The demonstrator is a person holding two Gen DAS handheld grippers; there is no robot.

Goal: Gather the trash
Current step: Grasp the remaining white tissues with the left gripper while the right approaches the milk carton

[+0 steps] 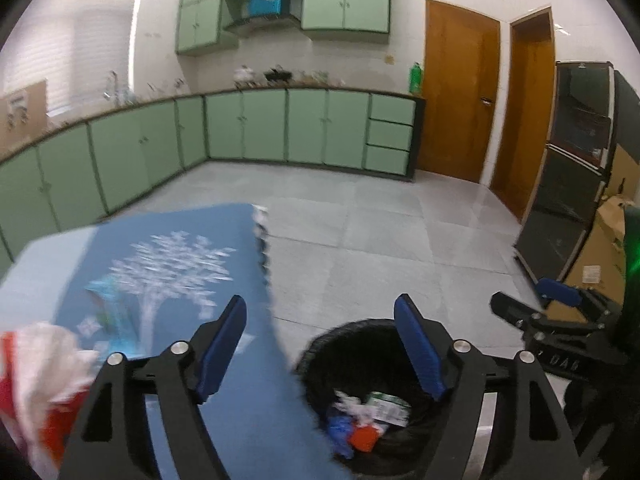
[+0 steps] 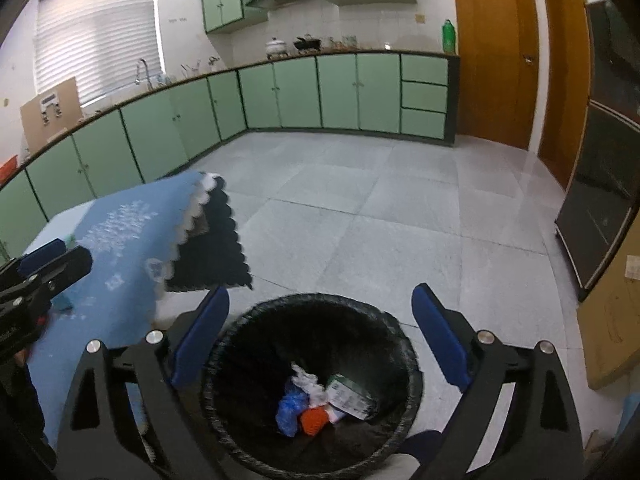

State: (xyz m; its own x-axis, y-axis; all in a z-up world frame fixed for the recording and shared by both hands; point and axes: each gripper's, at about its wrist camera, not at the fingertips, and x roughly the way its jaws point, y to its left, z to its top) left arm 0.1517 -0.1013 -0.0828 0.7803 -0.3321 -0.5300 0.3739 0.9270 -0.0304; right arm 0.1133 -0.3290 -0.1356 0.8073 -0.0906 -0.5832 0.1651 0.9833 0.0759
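While the black-lined trash bin (image 2: pixel 312 388) stands on the grey tiled floor (image 2: pixel 380 220), it holds a small heap at its bottom: a blue plastic bag (image 2: pixel 290 406), an orange piece (image 2: pixel 313 420), crumpled white paper (image 2: pixel 306 380) and a green-and-white carton (image 2: pixel 350 396). Above its rim hangs the right gripper (image 2: pixel 320 336), jaws wide apart with nothing between them. Just left of the bin hangs the left gripper (image 1: pixel 320 344), its jaws also apart and empty, one blue pad over the bin's edge, the other over a blue cloth with a white tree pattern (image 1: pixel 172 276) that drapes a counter beside the bin. On that cloth, at the left edge of the left wrist view, lies red-and-white crumpled trash (image 1: pixel 36 364). Green cabinets (image 2: pixel 300 92) line the far walls.
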